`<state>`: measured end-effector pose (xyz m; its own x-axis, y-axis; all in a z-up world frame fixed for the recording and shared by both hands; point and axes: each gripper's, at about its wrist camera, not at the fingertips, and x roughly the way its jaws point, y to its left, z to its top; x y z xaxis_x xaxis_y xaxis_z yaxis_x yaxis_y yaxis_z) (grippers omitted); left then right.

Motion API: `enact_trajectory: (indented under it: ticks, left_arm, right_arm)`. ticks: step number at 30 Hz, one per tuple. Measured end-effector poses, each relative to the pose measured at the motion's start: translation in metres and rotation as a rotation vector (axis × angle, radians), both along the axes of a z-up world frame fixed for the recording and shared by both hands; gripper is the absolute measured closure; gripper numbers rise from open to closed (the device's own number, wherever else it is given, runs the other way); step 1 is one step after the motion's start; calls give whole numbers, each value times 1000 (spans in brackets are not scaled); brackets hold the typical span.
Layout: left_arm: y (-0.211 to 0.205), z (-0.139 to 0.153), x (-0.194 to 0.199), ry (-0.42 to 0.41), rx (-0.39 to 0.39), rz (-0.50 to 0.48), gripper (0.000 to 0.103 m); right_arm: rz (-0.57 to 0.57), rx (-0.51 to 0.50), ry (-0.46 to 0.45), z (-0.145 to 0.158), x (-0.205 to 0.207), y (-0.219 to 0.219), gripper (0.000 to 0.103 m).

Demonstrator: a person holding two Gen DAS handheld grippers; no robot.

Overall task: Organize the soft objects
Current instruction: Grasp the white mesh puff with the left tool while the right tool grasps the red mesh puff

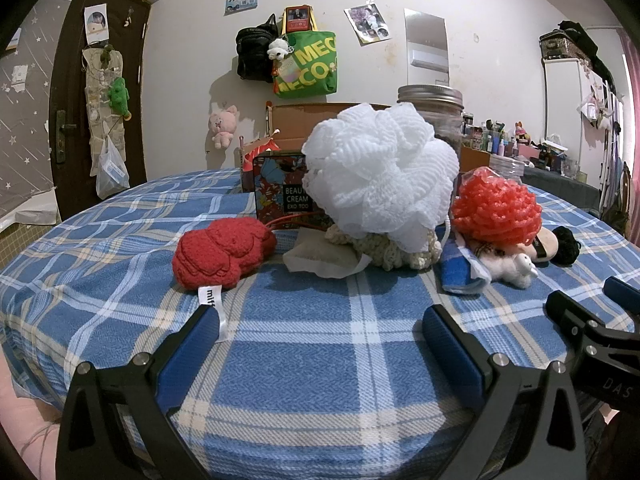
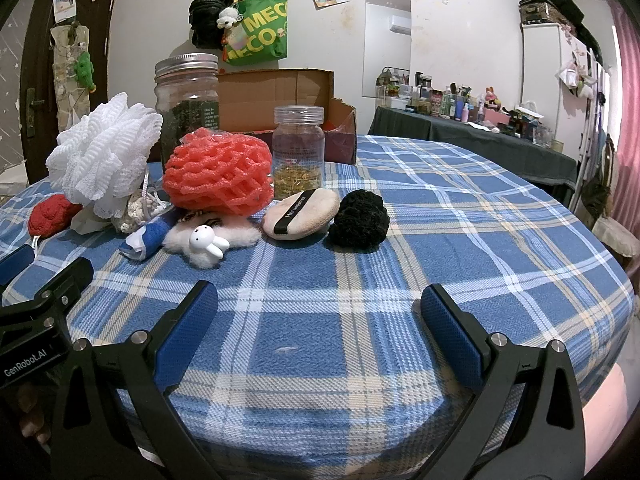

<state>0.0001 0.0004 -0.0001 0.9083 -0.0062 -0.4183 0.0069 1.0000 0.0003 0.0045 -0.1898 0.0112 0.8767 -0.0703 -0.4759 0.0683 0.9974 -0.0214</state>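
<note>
Soft things lie in a row on the blue plaid cloth (image 1: 312,360). A red knitted piece (image 1: 222,254) lies at the left, a white mesh bath pouf (image 1: 380,172) rests on a cream crochet piece (image 1: 394,254), and a coral foam net (image 1: 496,208) sits to the right. In the right wrist view I see the coral net (image 2: 218,172), a white fluffy rabbit toy (image 2: 208,242), a beige powder puff (image 2: 300,214) and a black woolly ball (image 2: 360,220). My left gripper (image 1: 320,328) and right gripper (image 2: 320,308) are open and empty, hovering short of the objects.
A floral tin (image 1: 280,188), a large glass jar (image 2: 188,108), a small jar (image 2: 298,156) and an open cardboard box (image 2: 280,96) stand behind the pile. A folded blue cloth (image 1: 460,272) lies by the rabbit. The cloth's edge drops off at the right (image 2: 600,280).
</note>
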Motion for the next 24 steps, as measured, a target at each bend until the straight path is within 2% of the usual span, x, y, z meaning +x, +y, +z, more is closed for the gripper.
enact_trajectory:
  ticks: [13, 17, 20, 24]
  left_arm:
    - [2, 3, 1, -1, -11, -20, 0]
    - [7, 23, -2, -38, -20, -54, 0]
    - [7, 40, 0, -75, -19, -83, 0]
    - [10, 57, 10, -61, -63, -132, 0]
  right_arm:
    - [14, 13, 18, 1, 4, -2, 0]
    - [58, 68, 26, 14, 8, -9, 0]
    - [71, 81, -16, 30, 8, -13, 0]
    - [123, 61, -56, 52, 14, -4, 0]
